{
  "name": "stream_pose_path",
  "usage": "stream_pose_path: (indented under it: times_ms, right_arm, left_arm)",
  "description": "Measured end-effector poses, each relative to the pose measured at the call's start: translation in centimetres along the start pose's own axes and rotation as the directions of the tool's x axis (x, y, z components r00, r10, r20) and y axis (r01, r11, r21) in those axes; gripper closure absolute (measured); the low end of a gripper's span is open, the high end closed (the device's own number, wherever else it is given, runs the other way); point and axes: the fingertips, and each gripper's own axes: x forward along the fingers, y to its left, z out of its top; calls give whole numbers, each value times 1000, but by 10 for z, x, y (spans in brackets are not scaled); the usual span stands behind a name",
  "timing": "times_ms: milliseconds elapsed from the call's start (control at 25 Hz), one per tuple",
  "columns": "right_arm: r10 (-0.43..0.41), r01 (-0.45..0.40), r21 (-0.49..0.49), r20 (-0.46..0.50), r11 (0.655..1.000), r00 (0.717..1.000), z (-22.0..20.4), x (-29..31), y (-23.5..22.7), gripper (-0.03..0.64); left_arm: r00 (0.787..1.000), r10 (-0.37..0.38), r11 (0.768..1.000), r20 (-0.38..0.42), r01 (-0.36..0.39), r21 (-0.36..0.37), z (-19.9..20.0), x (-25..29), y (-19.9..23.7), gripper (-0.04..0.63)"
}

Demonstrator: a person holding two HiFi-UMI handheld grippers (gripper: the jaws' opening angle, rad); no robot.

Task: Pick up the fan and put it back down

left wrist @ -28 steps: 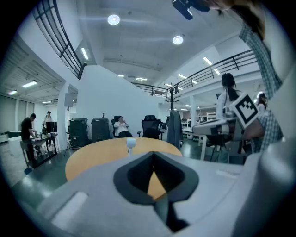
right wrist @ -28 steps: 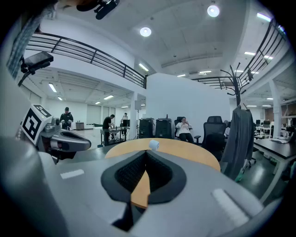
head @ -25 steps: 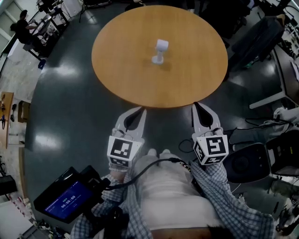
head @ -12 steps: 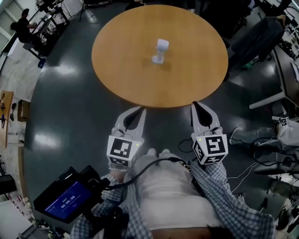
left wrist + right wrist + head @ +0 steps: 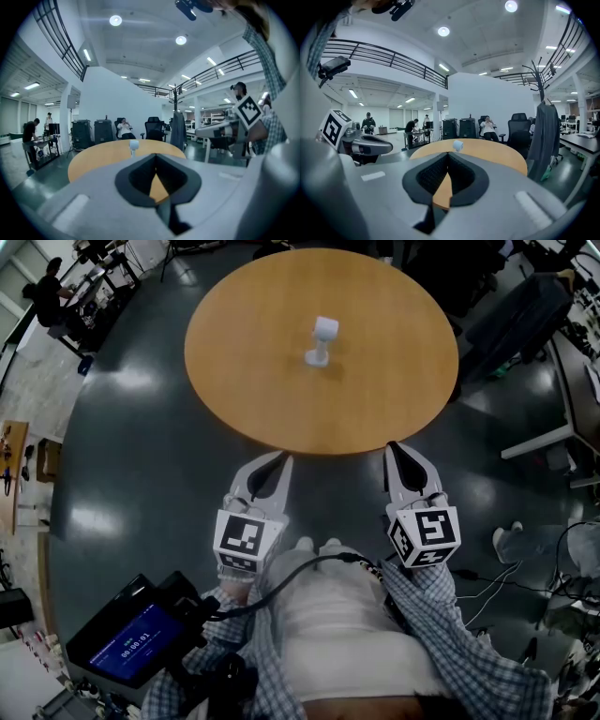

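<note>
A small white fan (image 5: 321, 341) stands upright near the middle of the round wooden table (image 5: 253, 381). It shows small and far in the left gripper view as the fan (image 5: 133, 146) and in the right gripper view as the fan (image 5: 458, 145). My left gripper (image 5: 284, 458) hangs shut just short of the table's near edge, nothing in it. My right gripper (image 5: 392, 448) is shut too, its tips at the table's near rim, empty. Both point toward the table, well short of the fan.
A device with a blue screen (image 5: 136, 641) hangs at my lower left. Office chairs (image 5: 153, 127) and dark cases (image 5: 93, 132) stand beyond the table, with a seated person (image 5: 489, 128). A coat rack with a jacket (image 5: 545, 138) stands at right. Desks and cables (image 5: 553, 577) line the right side.
Both grippers have kept still. At the right edge of the head view a person's legs and a chair have moved away.
</note>
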Motion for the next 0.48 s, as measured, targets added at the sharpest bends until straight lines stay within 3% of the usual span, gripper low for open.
stream_pose_path:
  times_ms: [480]
  right_arm:
    - [18,-19,17,33,1000,999,6,-2,-17,614]
  left_arm:
    - [1000,17,1000,9,-17,12,18,9,-11,595]
